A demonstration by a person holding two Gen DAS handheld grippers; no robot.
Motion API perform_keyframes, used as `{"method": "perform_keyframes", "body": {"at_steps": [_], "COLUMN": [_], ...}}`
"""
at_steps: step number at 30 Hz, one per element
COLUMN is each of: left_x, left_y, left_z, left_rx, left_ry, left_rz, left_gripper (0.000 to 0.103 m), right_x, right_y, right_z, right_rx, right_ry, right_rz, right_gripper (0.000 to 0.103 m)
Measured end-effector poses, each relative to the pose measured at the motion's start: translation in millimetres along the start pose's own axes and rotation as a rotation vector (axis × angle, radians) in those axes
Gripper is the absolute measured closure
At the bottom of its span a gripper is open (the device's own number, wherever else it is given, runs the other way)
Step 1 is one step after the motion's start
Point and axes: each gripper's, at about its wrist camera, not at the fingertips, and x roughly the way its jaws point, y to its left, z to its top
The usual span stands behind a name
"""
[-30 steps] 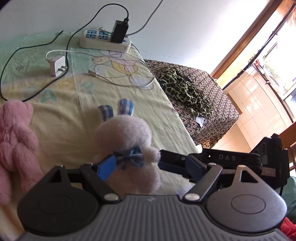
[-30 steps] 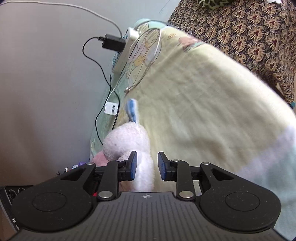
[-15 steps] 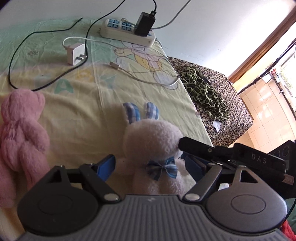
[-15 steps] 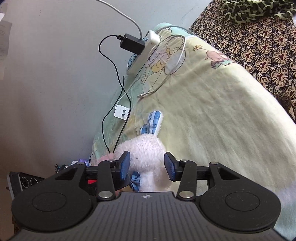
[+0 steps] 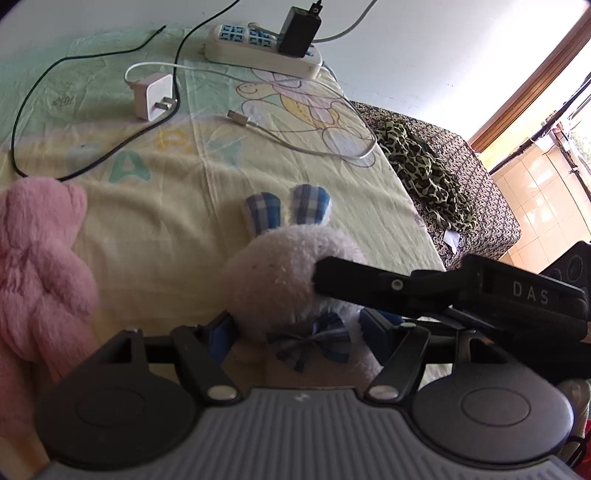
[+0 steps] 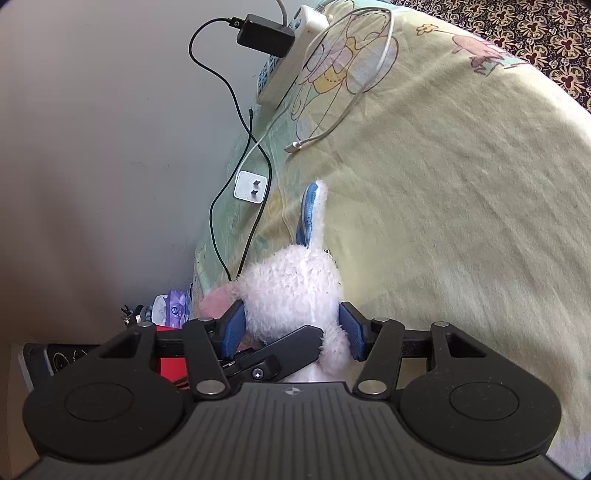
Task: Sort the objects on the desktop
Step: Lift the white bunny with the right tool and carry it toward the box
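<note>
A white plush rabbit point(image 5: 280, 273) with blue plaid ears and a bow lies on the yellow cartoon-print cloth point(image 5: 166, 206). My left gripper point(image 5: 297, 330) is open, with its blue pads on either side of the rabbit's body. The right gripper's finger point(image 5: 354, 280) comes in from the right against the rabbit's head. In the right wrist view my right gripper point(image 6: 293, 330) is open, straddling the rabbit point(image 6: 291, 284) with its pads at the fur. A pink plush toy point(image 5: 37, 258) lies to the left of the rabbit.
A white power strip point(image 5: 258, 51) with a black adapter point(image 5: 299, 29) sits by the wall. A white charger plug point(image 5: 153, 96), a white cable point(image 5: 295, 144) and a black cable point(image 5: 92, 162) lie on the cloth. Right of the table's edge stands a patterned couch point(image 5: 480, 206) with a leopard-print cloth point(image 5: 424, 173).
My left gripper let go of the rabbit and stays open. My right gripper opened wider and moved in around the rabbit's head.
</note>
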Motion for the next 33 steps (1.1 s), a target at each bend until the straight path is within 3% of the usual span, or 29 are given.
{"method": "perform_keyframes", "body": {"at_steps": [16, 25, 33], "left_x": [-56.1, -106.0, -159.8], "left_y": [-0.9, 26.3, 71.8], "left_z": [-42.6, -89.6, -125.0], "left_rx": [0.064, 0.125, 0.189], "left_ry": [0.008, 0.015, 0.033], "left_rz": [0.003, 0.022, -0.005], "left_gripper": [0.033, 0.033, 0.033], "right_x": [-20.0, -11.1, 1.5], "right_y": [39.1, 68.4, 111.7], "right_z": [-50.5, -109.9, -177.7], "right_rx": [-0.101, -0.135, -0.167], "right_ry": [0.071, 0.130, 0.164], "right_rz": [-0.018, -0.036, -0.068], "right_gripper": [0.050, 0.050, 0.050]}}
